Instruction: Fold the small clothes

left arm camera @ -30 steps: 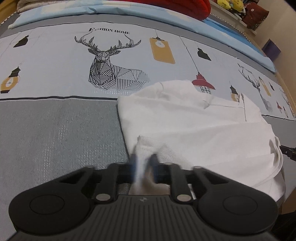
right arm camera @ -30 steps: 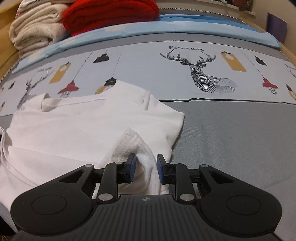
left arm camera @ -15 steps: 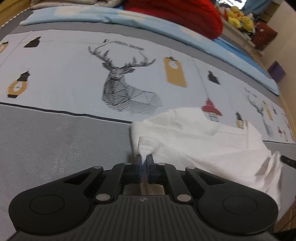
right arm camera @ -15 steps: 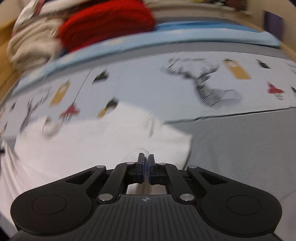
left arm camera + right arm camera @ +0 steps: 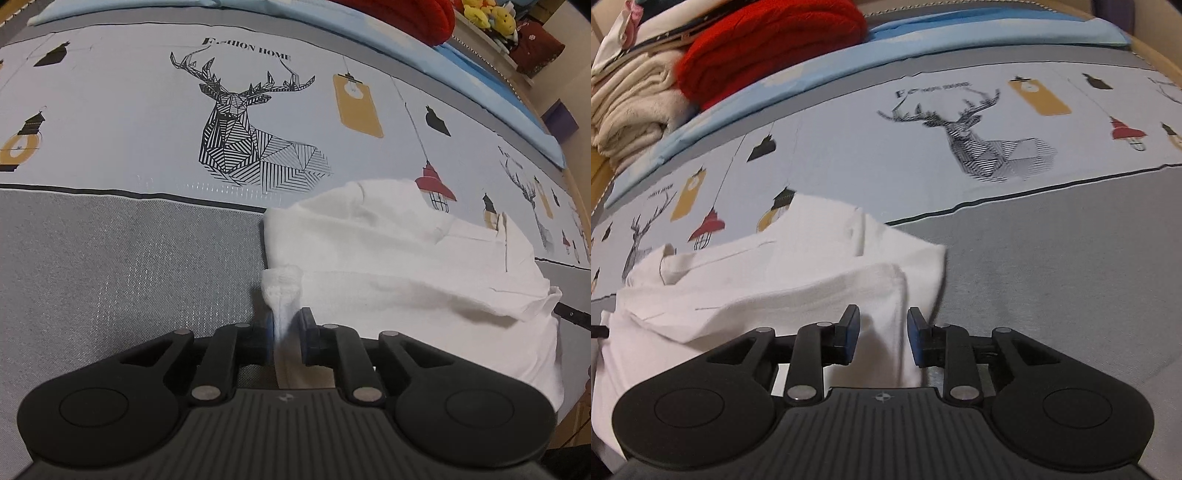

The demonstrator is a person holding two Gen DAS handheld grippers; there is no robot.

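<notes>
Bare grey bedspread (image 5: pixel 1071 277) flanks the white garment's (image 5: pixel 775 288) folded edge—both sides.

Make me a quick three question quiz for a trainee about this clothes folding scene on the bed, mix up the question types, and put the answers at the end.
1. True or false: the white garment lies on a bedsheet printed with deer and lanterns.
2. Multiple choice: what is between the fingers of the right tool? A) a red blanket B) a fold of the white garment C) nothing
3. Short answer: what colour is the folded blanket at the head of the bed, next to the cream ones?

Key: 1 true; 2 B; 3 red.
</notes>
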